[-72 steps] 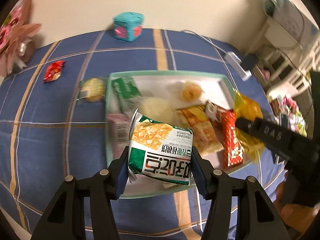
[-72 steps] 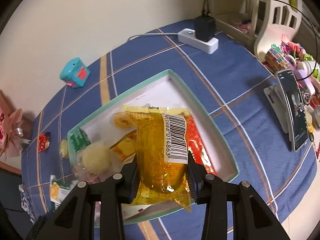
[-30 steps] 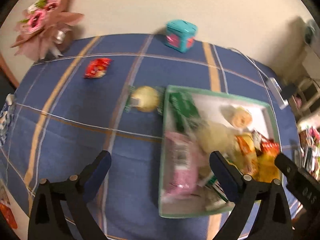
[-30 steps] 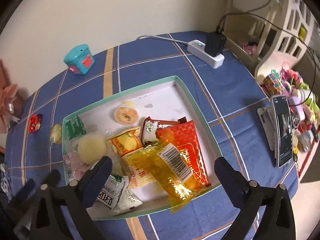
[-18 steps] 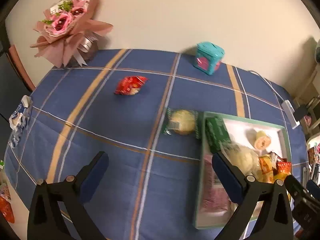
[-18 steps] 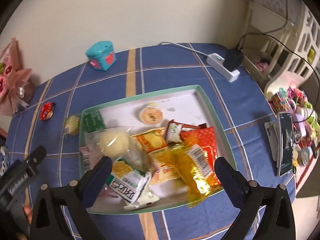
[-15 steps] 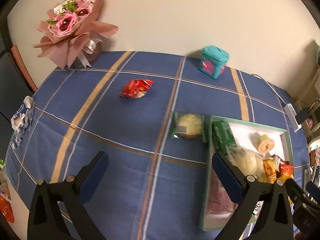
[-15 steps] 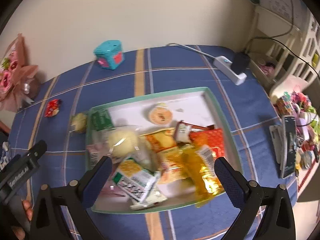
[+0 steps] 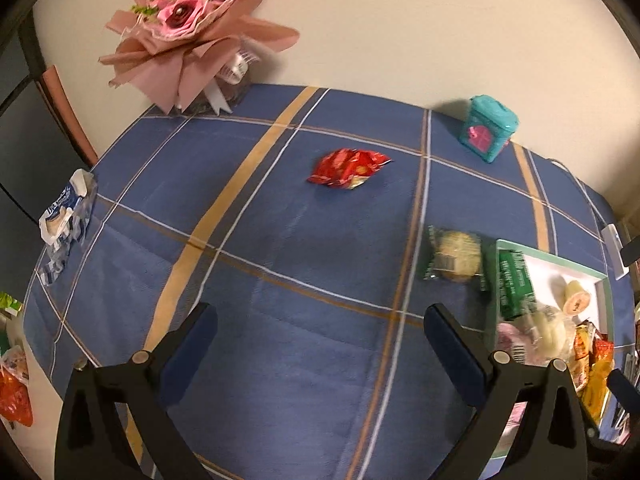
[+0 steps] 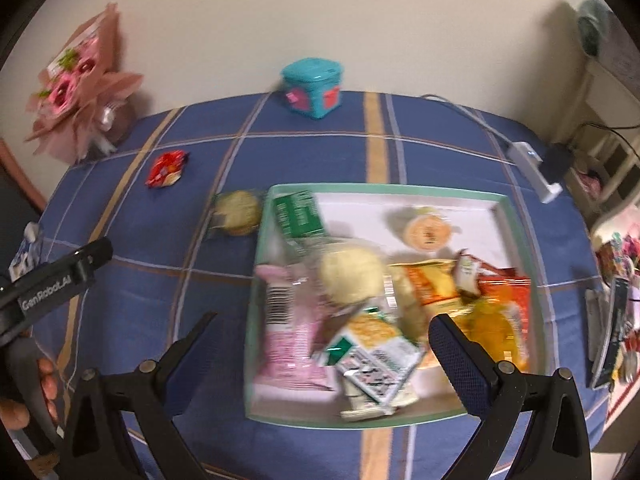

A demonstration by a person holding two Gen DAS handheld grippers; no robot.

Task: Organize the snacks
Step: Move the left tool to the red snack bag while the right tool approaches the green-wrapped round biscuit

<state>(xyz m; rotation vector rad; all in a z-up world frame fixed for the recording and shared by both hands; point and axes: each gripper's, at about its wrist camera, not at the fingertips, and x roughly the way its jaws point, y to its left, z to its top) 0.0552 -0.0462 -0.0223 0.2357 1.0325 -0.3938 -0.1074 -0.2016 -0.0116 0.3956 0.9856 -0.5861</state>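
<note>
A green-rimmed white tray (image 10: 384, 189) holds several snack packets, among them a pink one (image 10: 288, 332), a green-and-white cracker packet (image 10: 372, 356) and a yellow one (image 10: 492, 332). My right gripper (image 10: 322, 326) hangs open above the tray's near left part, holding nothing. My left gripper (image 9: 318, 320) is wide open over bare tablecloth, left of the tray (image 9: 552, 255). A round cake in a green wrapper (image 9: 456, 260) (image 10: 236, 213) lies just outside the tray's left wall. Farther back lies a red packet (image 9: 347, 168) (image 10: 166, 169).
A teal box (image 9: 486, 128) and a pink bouquet (image 9: 192, 32) stand at the back by the wall. A blue-white wrapper (image 9: 64, 216) lies at the left table edge. A power strip (image 10: 532, 168) sits back right. A hand (image 10: 24, 392) shows at lower left.
Both grippers have let go of their packets, which now lie in the tray, and stand open. Both have moved left; the left one now looks at the cloth beside the tray.
</note>
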